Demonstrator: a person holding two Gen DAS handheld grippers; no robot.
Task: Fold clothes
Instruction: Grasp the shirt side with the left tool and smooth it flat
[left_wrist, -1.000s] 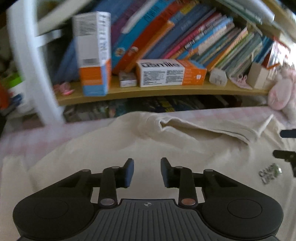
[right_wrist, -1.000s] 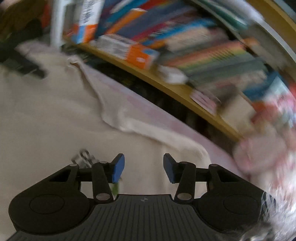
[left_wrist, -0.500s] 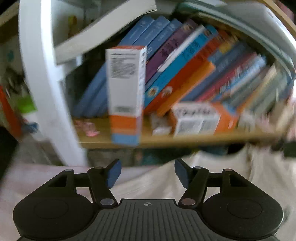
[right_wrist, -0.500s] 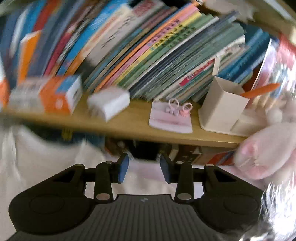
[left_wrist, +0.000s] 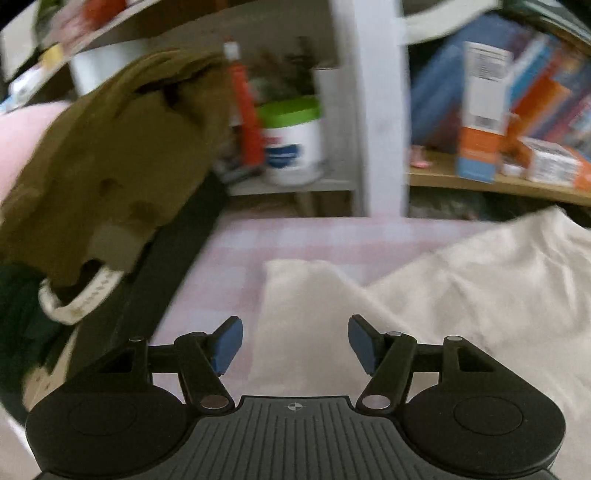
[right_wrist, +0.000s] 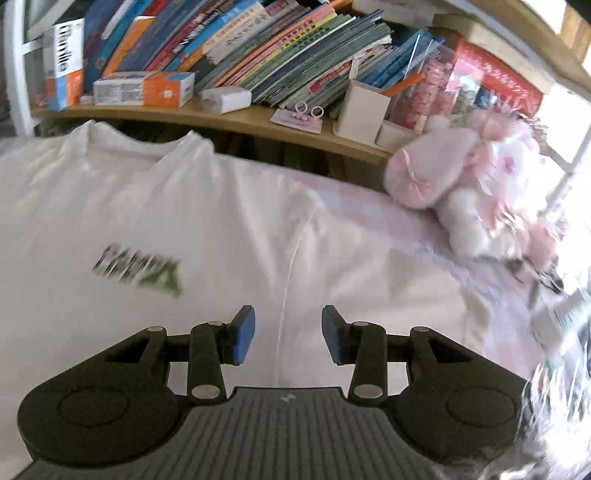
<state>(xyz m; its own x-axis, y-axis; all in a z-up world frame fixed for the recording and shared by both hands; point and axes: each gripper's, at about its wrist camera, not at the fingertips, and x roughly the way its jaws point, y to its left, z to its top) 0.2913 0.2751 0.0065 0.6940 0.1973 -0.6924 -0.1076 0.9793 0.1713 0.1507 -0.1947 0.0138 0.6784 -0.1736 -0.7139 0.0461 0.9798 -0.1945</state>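
A cream T-shirt (right_wrist: 147, 206) lies spread on the pink checked bedsheet (left_wrist: 295, 240), its collar toward the bookshelf and a dark-and-green print (right_wrist: 140, 269) on its chest. In the left wrist view one sleeve (left_wrist: 306, 295) sticks out flat over the sheet. My left gripper (left_wrist: 295, 345) hovers open over that sleeve's end, with nothing between the pads. My right gripper (right_wrist: 288, 334) stands open above the other shoulder seam (right_wrist: 291, 280), also empty. Neither gripper shows in the other's view.
A wooden shelf (right_wrist: 236, 122) packed with books and small boxes runs behind the bed. A pink plush toy (right_wrist: 472, 177) lies at the right. At the left are an olive garment (left_wrist: 110, 166), a white post (left_wrist: 373, 110) and a green-lidded tub (left_wrist: 291, 144).
The left view has swung left from the shirt's middle to its sleeve, and the left jaws have widened. The right view went up to the shelf, then back down onto the shirt's shoulder.
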